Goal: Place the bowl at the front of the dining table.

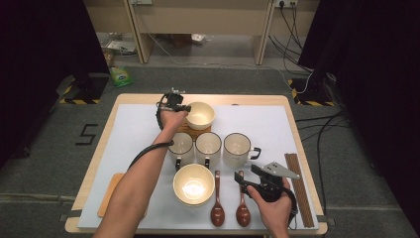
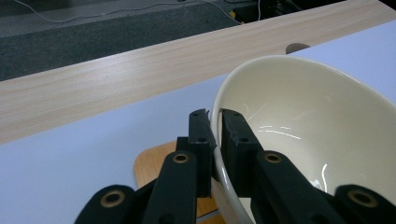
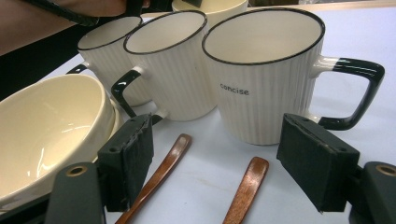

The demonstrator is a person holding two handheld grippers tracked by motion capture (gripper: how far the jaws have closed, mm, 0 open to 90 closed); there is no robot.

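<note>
One bowl (image 2: 299, 121) at the table's far edge, rim pinched in left gripper (image 2: 214, 122) jaws, above a wooden coaster (image 2: 152, 163). Right gripper (image 3: 215, 158): jaws wide, empty. Placement apparently unfinished.

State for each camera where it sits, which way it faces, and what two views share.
High view: above the person's side, looking forward and down on the table; both forearms, left gripper and right gripper show.
Left gripper view: on the left gripper, its jaws clamped on the far bowl rim, facing the table's far edge.
Right gripper view: on the right gripper, jaws apart, facing the mugs and spoons.
Shared: the mugs in high and right gripper views.
</note>
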